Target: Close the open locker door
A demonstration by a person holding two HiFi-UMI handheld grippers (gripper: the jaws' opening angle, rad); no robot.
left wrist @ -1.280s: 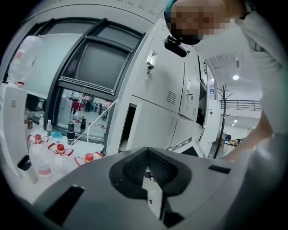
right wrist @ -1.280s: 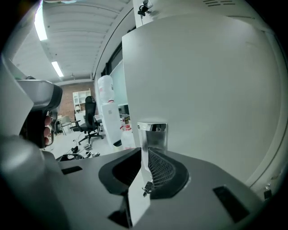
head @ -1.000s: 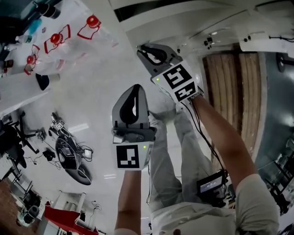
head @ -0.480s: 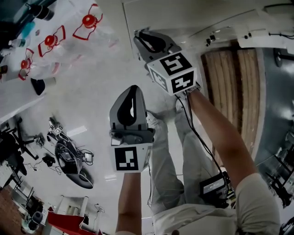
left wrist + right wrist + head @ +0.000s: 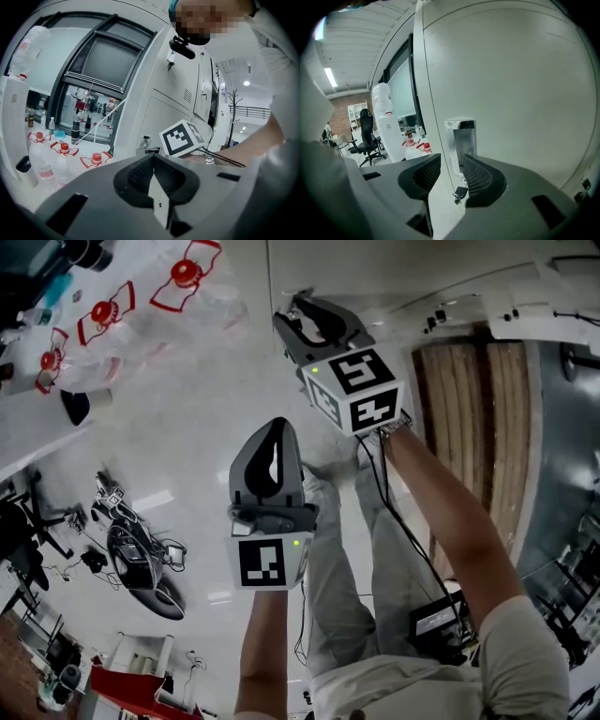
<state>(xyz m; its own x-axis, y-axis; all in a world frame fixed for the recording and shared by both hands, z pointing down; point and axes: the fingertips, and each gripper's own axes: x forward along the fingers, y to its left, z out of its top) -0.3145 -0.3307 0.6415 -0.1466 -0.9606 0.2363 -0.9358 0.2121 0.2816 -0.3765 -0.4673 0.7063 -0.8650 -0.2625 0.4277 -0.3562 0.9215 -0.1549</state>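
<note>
the locker door (image 5: pixel 511 84) stands ajar in front of the right claw (image 5: pixel 450 174), its free edge running between the parted pads. they straddle it without clamping, as far as i can judge. the left claw (image 5: pixel 153 177) is closed on nothing, held back beside it. the right pad sits just by the hanging key (image 5: pixel 459 193) and chrome handle (image 5: pixel 460 140), so a push could snag them. the claw could also slide off the thin edge. the door's long axis is upright, its edge points at the claw, and its handle face is to the right.
</note>
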